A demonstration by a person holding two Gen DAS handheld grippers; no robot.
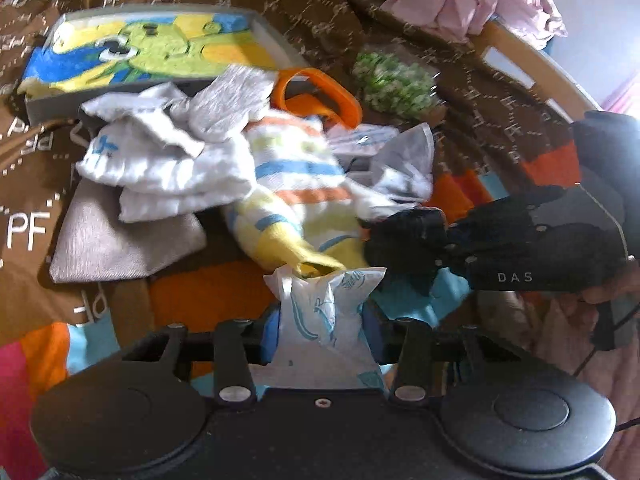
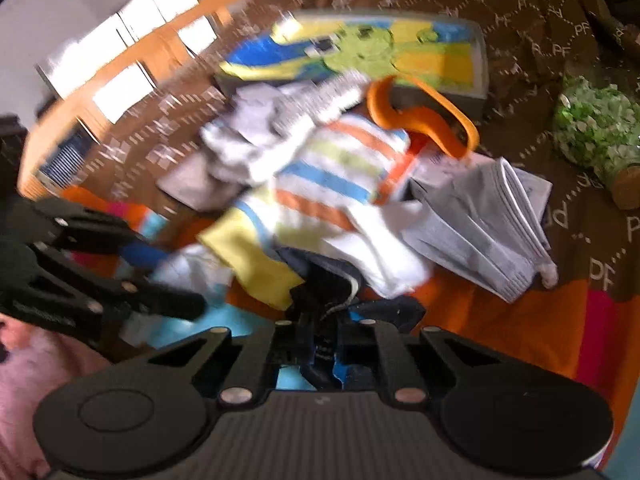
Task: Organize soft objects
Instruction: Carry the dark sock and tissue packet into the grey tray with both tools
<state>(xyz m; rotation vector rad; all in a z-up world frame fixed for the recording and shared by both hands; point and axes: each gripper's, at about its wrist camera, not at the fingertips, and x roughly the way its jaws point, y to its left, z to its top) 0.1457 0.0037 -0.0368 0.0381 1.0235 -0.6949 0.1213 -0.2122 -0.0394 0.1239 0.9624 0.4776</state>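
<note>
L gripper (image 1: 322, 320): clamped on white blue-print cloth (image 1: 324, 304), bottom ctr. R gripper (image 2: 320, 344): pinched dark garment (image 2: 320, 280), bottom ctr. Striped sock (image 1: 296, 176) heaped mid-frame w/ white cloths (image 1: 160, 168). Gray tray (image 1: 276, 40) upper left.

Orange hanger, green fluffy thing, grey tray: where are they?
Orange hanger (image 1: 320, 94): left wrist view, on its loop.
Green fluffy thing (image 2: 596, 128): right wrist view, its middle.
Grey tray (image 1: 276, 38): left wrist view, right rim.

White "PF" letters repeat across the brown patterned bedspread (image 1: 36, 184). "DAS" marks the black right gripper (image 1: 404, 240).
</note>
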